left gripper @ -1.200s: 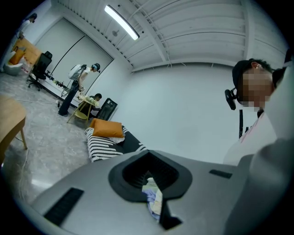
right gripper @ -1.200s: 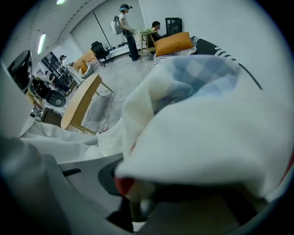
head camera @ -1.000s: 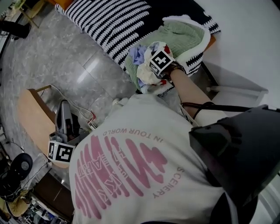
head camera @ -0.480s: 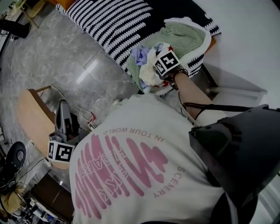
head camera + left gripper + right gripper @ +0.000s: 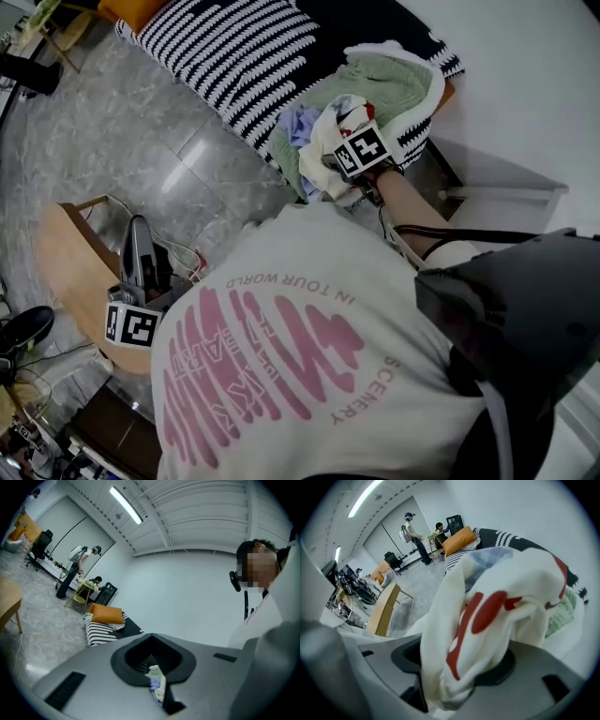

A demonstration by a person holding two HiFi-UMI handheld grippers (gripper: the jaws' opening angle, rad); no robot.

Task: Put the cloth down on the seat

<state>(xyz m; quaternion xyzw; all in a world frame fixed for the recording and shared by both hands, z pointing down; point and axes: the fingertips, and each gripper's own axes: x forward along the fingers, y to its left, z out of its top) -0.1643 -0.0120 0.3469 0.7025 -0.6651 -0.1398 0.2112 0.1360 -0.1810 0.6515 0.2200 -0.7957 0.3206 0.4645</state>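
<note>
On the seat's near end, upper centre of the head view, the white cloth with red patches sits bunched on top of a heap of laundry, touching a pale blue garment on its left and a green fleece blanket behind. The right gripper is angled down into the heap from the lower right. Its jaws have just been opening and now stand wide, and the cloth lies slack in the gap between them, draped over the lower jaw rather than pinched. The seat, under a black-and-white striped cover, runs off to the upper left over a grey tiled floor.

At lower left, well apart from the heap, the left gripper is held beside a wooden table. Its jaws are drawn together to a thin slit and grip nothing.

The set-down looks all but finished: the cloth appears to rest on the heap and the grip is released. What seems left is to draw the right gripper clear without dragging the folds that hang on its jaw.
</note>
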